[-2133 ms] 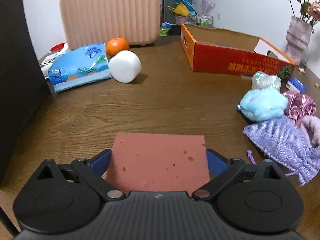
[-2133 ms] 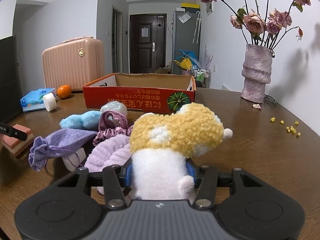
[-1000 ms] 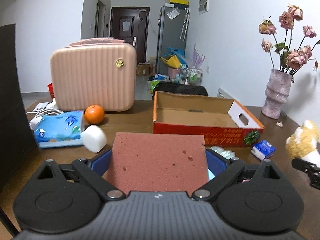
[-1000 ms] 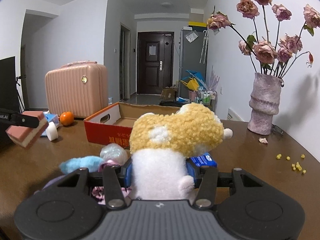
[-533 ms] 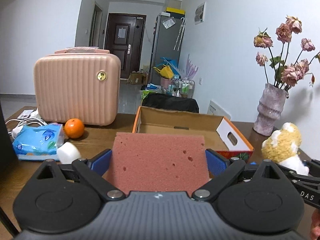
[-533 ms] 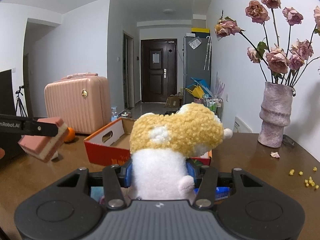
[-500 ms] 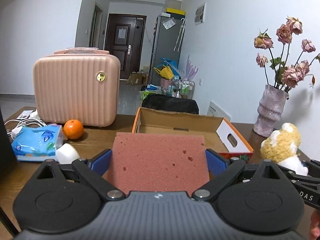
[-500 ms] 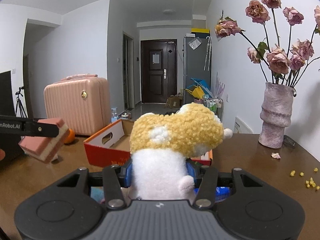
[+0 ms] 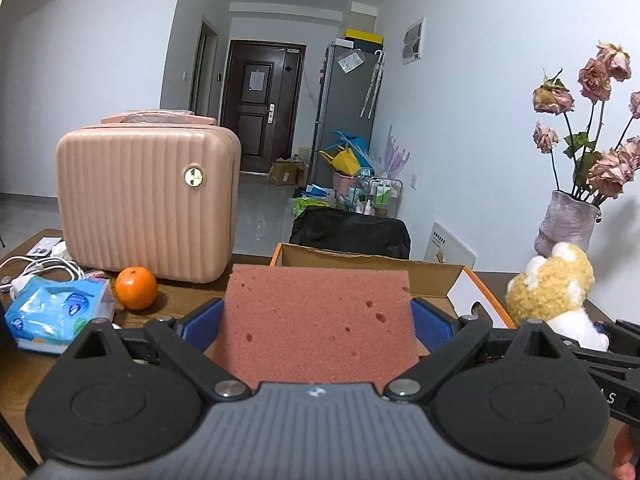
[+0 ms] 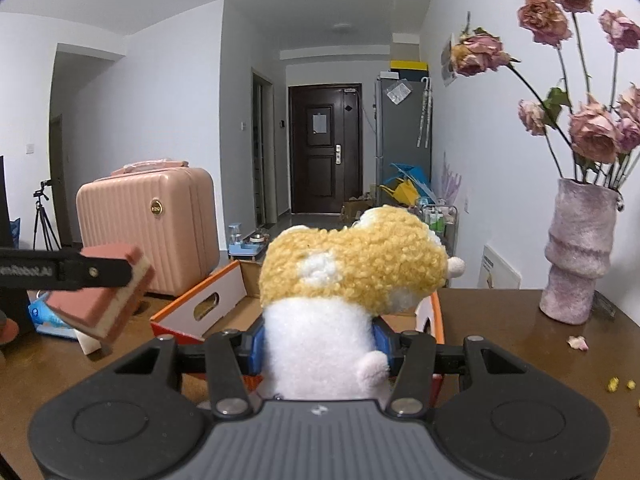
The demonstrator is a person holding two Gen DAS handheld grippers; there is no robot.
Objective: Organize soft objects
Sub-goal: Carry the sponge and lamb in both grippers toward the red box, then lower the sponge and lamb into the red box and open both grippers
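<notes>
**Both tools loaded, box straight ahead**

Nearest you, your left tool (image 9: 318,312) was clenched on one pink sponge (image 9: 316,320), the slab lying flat between the blue pads with its broad face up and its long axis running across the jaws. Your right tool (image 10: 318,340) was clamped around the white body of one plush toy (image 10: 352,276), the yellow curly head standing up above the pads. Both things were carried in the air, clear of the tabletop (image 10: 500,320).

The relation that mattered was the box. One open cardboard box (image 9: 436,276) lay directly beyond the sponge in the left view, its near wall hidden behind the slab and its long axis running away to the right. In the right view the same box sat just past the plush, with the sponge held off to its left side. Each hand looked about equally near; I judge the coming move needed only a short carry forward and down over the rim, then a release.

Farther left on the tabletop stood one orange (image 9: 136,288), one blue tissue pack (image 9: 56,312) and one pink suitcase (image 9: 148,200). Far right, one vase (image 10: 576,252) held dried roses.
</notes>
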